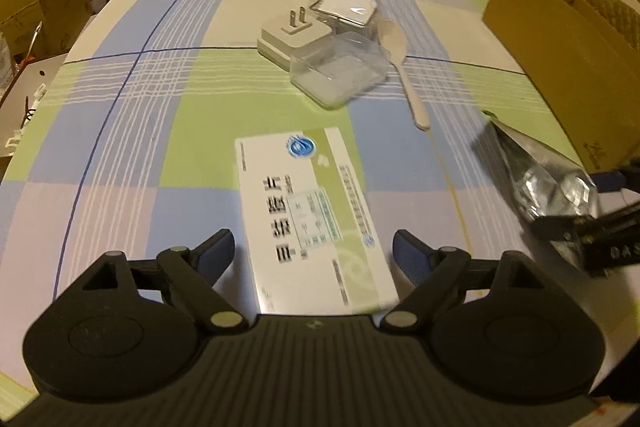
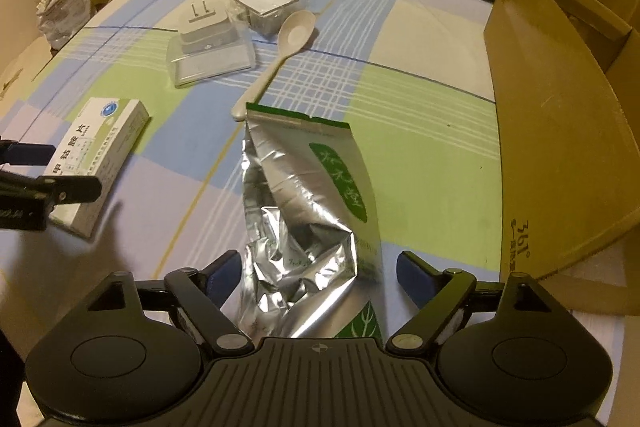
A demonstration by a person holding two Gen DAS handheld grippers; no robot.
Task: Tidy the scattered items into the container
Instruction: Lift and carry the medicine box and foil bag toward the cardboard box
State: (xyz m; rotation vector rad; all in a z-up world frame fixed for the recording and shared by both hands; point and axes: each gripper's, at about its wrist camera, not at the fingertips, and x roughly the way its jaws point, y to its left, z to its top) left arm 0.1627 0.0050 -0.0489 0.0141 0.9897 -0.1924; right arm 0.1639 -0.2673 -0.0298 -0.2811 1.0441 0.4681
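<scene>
The left gripper point(image 1: 313, 247) stands wide over the white-and-green cardboard medicine box point(image 1: 312, 217), which lies flat between its blue pads, apparently untouched. The right gripper point(image 2: 319, 277) is equally wide, straddling the crumpled silver foil pouch with green label point(image 2: 308, 211) without pinching it. Beyond the pouch lie a cream plastic spoon point(image 2: 276, 59), a white plug adapter point(image 2: 206, 27) and a clear plastic tray point(image 2: 212, 61). Right of the pouch rises the open brown cardboard box point(image 2: 560, 131), cut off by the frame, printed "361°". The medicine box's lettering is blurred.
</scene>
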